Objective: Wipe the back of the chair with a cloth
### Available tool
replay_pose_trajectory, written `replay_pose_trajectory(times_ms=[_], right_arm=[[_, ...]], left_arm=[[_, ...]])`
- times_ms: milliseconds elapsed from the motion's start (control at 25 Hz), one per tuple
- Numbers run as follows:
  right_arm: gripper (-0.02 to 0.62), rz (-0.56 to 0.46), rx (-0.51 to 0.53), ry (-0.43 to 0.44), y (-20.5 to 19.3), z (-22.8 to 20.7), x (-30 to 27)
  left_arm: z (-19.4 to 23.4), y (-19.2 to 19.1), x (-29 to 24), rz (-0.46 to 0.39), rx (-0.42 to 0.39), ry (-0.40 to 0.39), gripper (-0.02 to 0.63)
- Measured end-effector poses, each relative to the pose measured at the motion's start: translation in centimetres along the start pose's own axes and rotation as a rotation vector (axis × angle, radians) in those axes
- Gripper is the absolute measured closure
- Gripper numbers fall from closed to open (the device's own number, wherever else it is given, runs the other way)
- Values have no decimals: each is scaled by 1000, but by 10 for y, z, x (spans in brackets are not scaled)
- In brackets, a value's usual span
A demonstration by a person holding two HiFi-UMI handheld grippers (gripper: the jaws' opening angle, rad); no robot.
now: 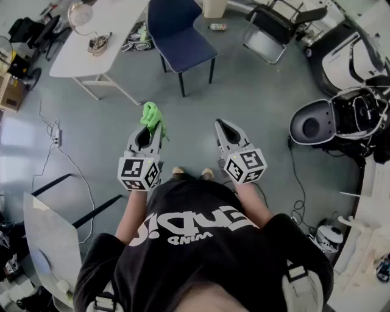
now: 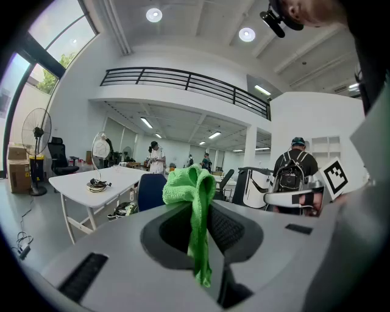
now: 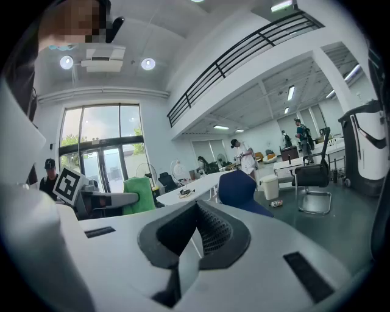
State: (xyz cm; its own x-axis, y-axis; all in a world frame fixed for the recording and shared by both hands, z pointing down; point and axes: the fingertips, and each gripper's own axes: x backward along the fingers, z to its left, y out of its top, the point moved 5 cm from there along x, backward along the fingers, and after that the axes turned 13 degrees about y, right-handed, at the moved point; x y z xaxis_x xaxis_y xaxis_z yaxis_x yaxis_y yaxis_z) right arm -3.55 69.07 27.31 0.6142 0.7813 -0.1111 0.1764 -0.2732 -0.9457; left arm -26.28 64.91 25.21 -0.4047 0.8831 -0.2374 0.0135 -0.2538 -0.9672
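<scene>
Gripping green cloth (image 1: pixel 150 112), left hand-held gripper (image 1: pixel 156 126) faces blue chair (image 1: pixel 180 44) beside white table (image 1: pixel 113 21); right hand-held gripper (image 1: pixel 220 126) closed, empty.

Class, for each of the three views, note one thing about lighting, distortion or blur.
Head view: soft, even light, with no hard shadows on the floor. Left gripper view: the fisheye bends the balcony railing, the corners go black, the ceiling lamps glare, and the green cloth is sharp. Right gripper view: the same fisheye and black corners, and the windows are brighter than the room.
</scene>
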Motion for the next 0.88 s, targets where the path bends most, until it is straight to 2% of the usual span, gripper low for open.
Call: replay_pose_trajectory(times_ms=[400,640,880], right_arm=[[606,-65,-19,-13,-8,5,-28],[606,-120,-24,-69,5,3,-27],[606,-113,-32,-91,5,-10,-43]], left_arm=[[26,1,-24,-13,-26,-54,549],[31,8,-31,-21,-30,-95,548],[39,11,-53,-25,-22,-96,549]])
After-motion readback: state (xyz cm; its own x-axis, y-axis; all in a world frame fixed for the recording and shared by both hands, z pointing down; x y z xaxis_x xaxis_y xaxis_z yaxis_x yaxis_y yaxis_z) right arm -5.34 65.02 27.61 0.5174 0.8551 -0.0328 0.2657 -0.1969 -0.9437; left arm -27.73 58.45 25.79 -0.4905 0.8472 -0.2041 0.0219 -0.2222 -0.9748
